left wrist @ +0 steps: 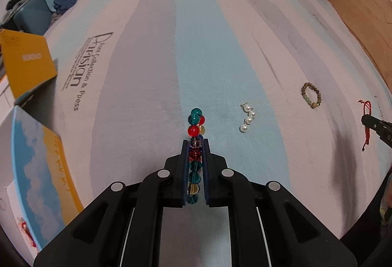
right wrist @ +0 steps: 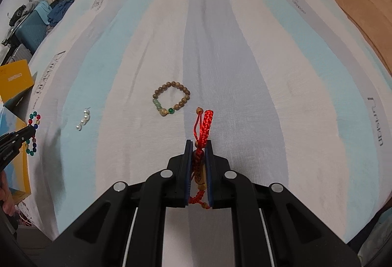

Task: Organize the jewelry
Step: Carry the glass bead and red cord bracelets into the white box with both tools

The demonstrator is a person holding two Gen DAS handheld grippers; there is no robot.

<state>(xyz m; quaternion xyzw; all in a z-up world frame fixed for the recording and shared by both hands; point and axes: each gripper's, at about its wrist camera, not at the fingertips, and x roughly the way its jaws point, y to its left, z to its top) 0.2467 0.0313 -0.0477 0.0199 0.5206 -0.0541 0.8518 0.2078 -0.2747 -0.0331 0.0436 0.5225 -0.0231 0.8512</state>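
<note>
My left gripper (left wrist: 195,143) is shut on a bracelet of coloured glass beads (left wrist: 195,120) and holds it above the bed; it also shows in the right wrist view (right wrist: 33,133). My right gripper (right wrist: 199,144) is shut on a red braided cord bracelet (right wrist: 204,123) with a wooden charm; it shows at the right edge of the left wrist view (left wrist: 366,117). A string of white pearls (left wrist: 247,118) (right wrist: 83,120) and a brown wooden bead bracelet (left wrist: 311,95) (right wrist: 171,101) lie on the striped bedsheet (left wrist: 208,46).
An open yellow and blue box (left wrist: 41,169) stands at the left edge of the bed, with a yellow lid or box (left wrist: 24,61) behind it. A teal suitcase with clothes (left wrist: 36,7) is at the far left. Wooden floor (right wrist: 362,9) lies to the right.
</note>
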